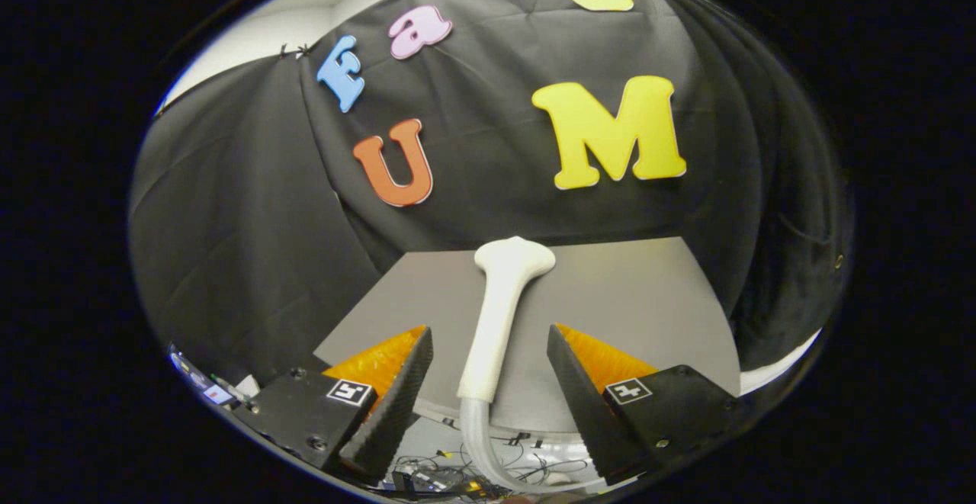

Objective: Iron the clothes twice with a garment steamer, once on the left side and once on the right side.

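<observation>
Looking along my gripper [489,351], I see its fingers spread wide and touching nothing. Between them lies the white garment steamer wand [499,309], hose [476,443] trailing toward me, its head [515,257] pointing away. It rests on a grey board [640,298], with black cloth wall [244,245] beyond.

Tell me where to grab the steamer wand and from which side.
Grip the steamer wand on its straight, slim handle, below the flared head. It lies lengthwise between the open gripper fingers, so come straight ahead and close across the handle's two sides, probably above the hose.
</observation>
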A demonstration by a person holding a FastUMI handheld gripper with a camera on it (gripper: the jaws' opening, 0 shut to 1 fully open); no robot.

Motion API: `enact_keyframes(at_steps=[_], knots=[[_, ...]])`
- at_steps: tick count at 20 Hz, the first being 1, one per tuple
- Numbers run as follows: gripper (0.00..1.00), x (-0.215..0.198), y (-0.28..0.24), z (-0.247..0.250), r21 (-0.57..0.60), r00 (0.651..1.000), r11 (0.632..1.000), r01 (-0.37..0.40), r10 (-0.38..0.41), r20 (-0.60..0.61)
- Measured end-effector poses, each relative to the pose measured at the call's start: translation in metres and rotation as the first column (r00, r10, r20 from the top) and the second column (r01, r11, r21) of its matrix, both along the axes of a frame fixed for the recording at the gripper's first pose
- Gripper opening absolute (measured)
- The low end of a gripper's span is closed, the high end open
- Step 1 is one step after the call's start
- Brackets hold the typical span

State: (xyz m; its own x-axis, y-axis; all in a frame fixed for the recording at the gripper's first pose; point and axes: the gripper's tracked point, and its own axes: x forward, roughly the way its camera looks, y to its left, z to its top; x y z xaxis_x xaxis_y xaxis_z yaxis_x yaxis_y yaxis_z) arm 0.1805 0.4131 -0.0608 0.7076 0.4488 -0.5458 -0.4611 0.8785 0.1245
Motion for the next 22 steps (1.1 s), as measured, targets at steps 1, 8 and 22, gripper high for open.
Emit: enact_keyframes(at_steps=[1,8,22], knots=[[0.95,0.010,0.005,-0.007,-0.011,1.000,1.000,0.005,-0.006,-0.025],[0.89,0.058,0.030,-0.051,-0.055,0.986,0.998,0.031,-0.040,-0.161],[0.59,0.090,0.041,-0.075,-0.205,0.984,0.976,0.068,-0.100,-0.146]])
